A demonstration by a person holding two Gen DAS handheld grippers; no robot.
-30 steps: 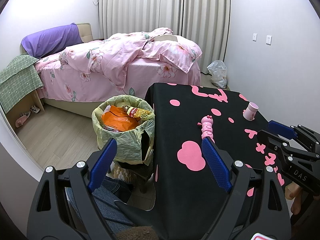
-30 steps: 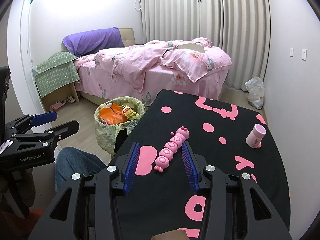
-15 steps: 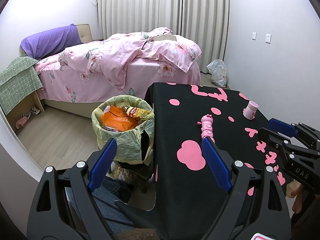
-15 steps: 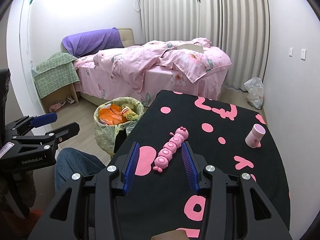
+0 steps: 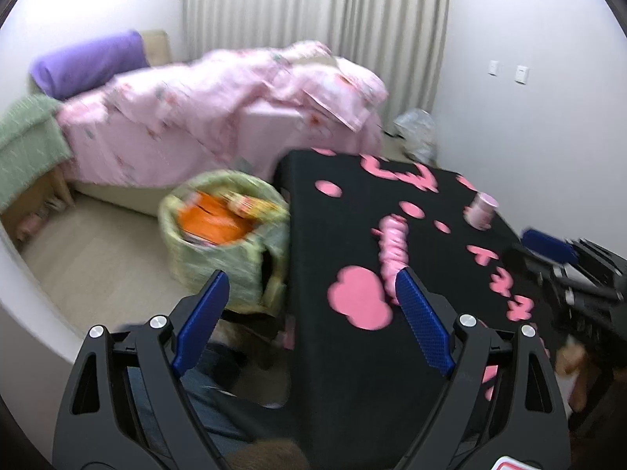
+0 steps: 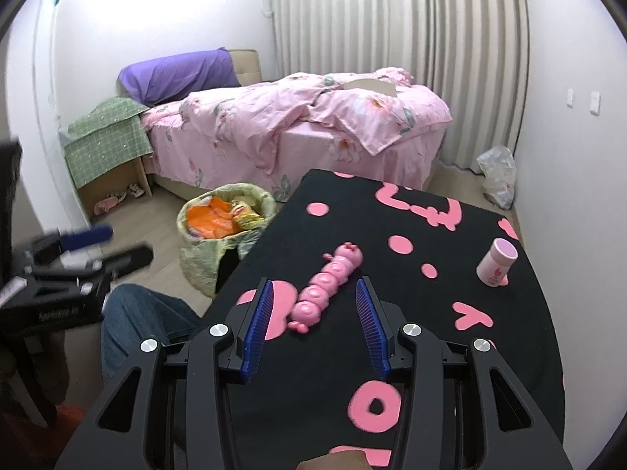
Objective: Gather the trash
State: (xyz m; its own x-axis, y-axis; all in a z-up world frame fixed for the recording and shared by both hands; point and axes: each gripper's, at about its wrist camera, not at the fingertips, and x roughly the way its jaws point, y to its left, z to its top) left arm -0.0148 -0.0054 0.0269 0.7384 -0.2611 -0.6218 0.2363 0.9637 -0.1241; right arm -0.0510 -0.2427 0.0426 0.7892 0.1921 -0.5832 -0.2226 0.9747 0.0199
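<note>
On the black table [image 6: 450, 337] with pink shapes, near its left edge, a pink caterpillar toy [image 6: 327, 288] lies at a slant, its head pointing toward the far edge and its tail toward the near edge. The right gripper [image 6: 315, 319] hovers over the near part of the table with its jaws spread wide and nothing held; the toy's tail end lies between the two blue-padded fingers [image 6: 258, 323], touching neither. A small pink cup [image 6: 495, 262] stands near the right edge of the table, well apart from the toy. On the floor just beside the table's left edge stands the trash bin [image 6: 219, 235], lined with a pale green bag and filled with an orange bag [image 6: 211, 215] and a yellow snack wrapper [image 6: 245, 215]. The left gripper [image 5: 309, 305] is held above the table's near left corner, its jaws wide apart and empty; in its blurred view one blue finger [image 5: 203, 313] shows in front of the bin [image 5: 219, 243] and the other in front of the toy [image 5: 394, 250]. Behind the table a bed [image 6: 298, 133] carries a rumpled pink floral quilt and a purple pillow [image 6: 180, 74]. A clear plastic bag [image 6: 497, 180] lies on the floor against the right wall, beyond the far right corner of the table.
</note>
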